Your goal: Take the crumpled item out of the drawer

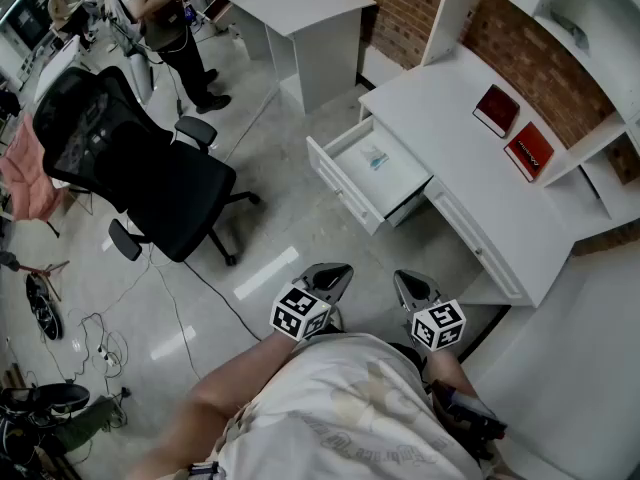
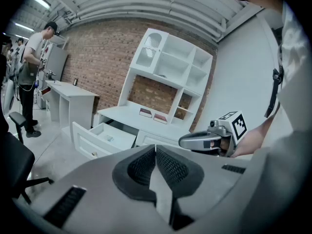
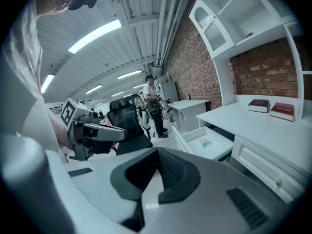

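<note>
The left gripper point(image 1: 333, 271) and the right gripper point(image 1: 408, 283) hang side by side near the person's chest, each with jaws pressed together on nothing, well apart from the open drawer point(image 1: 340, 183) of the white desk point(image 1: 470, 183), where the crumpled item point(image 1: 377, 158) lies inside

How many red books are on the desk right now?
2. The darker book lies on the desk by the brick wall; the brighter book sits beside it, apart. Shelves are partly out of view.
</note>
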`<state>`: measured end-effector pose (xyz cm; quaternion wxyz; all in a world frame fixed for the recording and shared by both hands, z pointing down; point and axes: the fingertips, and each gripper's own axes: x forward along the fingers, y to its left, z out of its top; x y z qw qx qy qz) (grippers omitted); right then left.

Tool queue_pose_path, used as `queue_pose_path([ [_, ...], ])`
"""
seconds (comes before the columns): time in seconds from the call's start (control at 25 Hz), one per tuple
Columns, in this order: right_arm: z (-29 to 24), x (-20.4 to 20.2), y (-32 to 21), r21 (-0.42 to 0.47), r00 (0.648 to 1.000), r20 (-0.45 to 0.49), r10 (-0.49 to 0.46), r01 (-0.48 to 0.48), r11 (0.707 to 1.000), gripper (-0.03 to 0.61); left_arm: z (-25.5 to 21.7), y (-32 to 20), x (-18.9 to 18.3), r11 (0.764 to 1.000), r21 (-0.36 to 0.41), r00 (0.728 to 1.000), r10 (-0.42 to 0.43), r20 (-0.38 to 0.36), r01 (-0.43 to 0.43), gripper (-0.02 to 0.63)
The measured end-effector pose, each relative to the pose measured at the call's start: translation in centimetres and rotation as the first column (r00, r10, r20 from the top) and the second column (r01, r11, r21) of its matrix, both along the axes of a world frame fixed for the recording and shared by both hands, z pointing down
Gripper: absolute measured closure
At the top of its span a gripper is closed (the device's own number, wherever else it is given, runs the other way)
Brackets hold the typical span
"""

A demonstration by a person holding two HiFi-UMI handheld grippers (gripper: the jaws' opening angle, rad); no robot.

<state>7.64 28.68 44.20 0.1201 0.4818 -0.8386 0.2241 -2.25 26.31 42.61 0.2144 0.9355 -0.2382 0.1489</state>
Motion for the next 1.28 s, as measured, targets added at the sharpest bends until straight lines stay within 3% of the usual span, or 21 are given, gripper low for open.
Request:
queue_pose_path([
  [0.24,-0.1,0.9,1.3,-0.011,1.000,-0.001,-0.017,0.017,1.000,0.555,-0.7,-0.2,0.1,0.996,-0.008,0.996,-0.085,-0.028,0.085,0.586],
  [0.64,0.4,1.9,2.2,-0.017,1.000,-0.024,-0.013,0.013,1.000,0.555,-0.3,0.9,1.6,0.999,-0.007,0.999,-0.039,-0.025,0.039,0.586],
  [1.28,0.4,1.9,1.4,-0.014,0.993,-0.025,0.112,-0.113,0.994,0.554,-0.4,-0.5,1.3,0.999,0.012,0.998,0.047,-0.036,-0.047,0.586],
])
